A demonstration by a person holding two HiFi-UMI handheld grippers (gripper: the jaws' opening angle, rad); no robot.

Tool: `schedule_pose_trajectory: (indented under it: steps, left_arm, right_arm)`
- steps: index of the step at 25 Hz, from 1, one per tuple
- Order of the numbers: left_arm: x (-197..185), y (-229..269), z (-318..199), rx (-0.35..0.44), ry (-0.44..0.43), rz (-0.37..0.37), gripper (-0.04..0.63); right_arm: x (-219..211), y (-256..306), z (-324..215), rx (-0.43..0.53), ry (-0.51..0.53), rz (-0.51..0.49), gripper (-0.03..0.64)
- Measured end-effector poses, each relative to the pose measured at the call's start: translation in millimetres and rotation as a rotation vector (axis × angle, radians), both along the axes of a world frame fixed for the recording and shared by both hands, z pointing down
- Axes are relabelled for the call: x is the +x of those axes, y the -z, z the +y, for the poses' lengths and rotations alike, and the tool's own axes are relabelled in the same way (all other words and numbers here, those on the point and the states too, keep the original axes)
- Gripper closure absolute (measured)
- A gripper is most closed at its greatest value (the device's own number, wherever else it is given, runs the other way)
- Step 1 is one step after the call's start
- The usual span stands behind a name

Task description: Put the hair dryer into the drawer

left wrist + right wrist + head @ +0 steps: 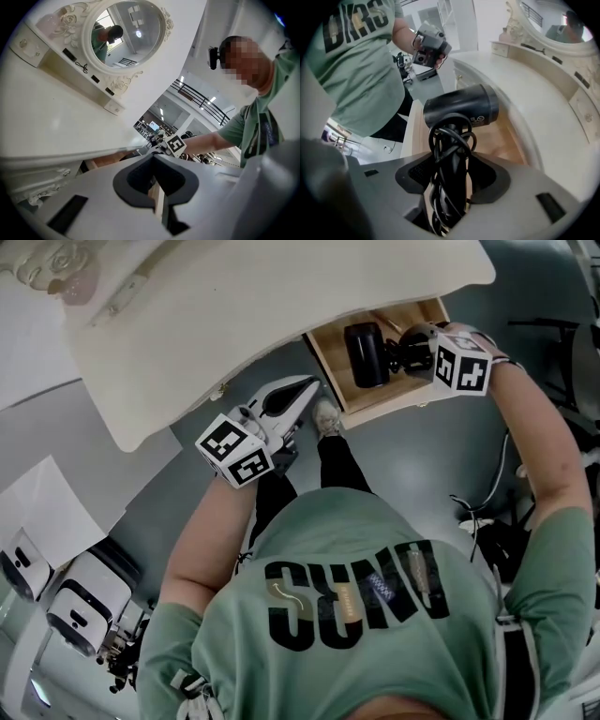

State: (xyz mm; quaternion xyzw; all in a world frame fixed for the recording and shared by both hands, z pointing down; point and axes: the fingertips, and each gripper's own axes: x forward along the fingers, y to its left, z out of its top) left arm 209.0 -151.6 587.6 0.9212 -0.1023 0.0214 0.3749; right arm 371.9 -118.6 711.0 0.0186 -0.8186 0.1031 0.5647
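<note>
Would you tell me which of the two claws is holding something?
The right claw, shut on the hair dryer by its handle; the left claw is shut and empty.

We find the right gripper (450,174) pointing steeply down, its jaws clamped on the handle of the hair dryer (461,110), with the right forearm (536,442) stretched forward. The left gripper (154,161) points forward, jaws together and empty, at the end of the left forearm (211,526).
</note>
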Motion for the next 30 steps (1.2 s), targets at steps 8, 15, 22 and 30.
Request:
schedule_pose_trajectory:
  steps: [8,15,22,30]
  left_arm:
    - [5,-12,16,0.013,-0.016,-0.015,0.586]
    - [-6,-16,14,0.000,0.006,-0.028,0.586]
    - [-18,-20,14,-0.005,0.015,-0.022,0.586]
    - [-35,-6,9,0.008,0.030,-0.015,0.586]
  right_arm:
    - [-2,-47,11,-0.053,0.046,0.048,0.403]
    - [9,-79,15,-0.043,0.163,0.170,0.386]
    - [7,-86,13,-0.021,0.134,0.192,0.320]
    - [-11,-37,-9,0.049,-0.015,0.067,0.291]
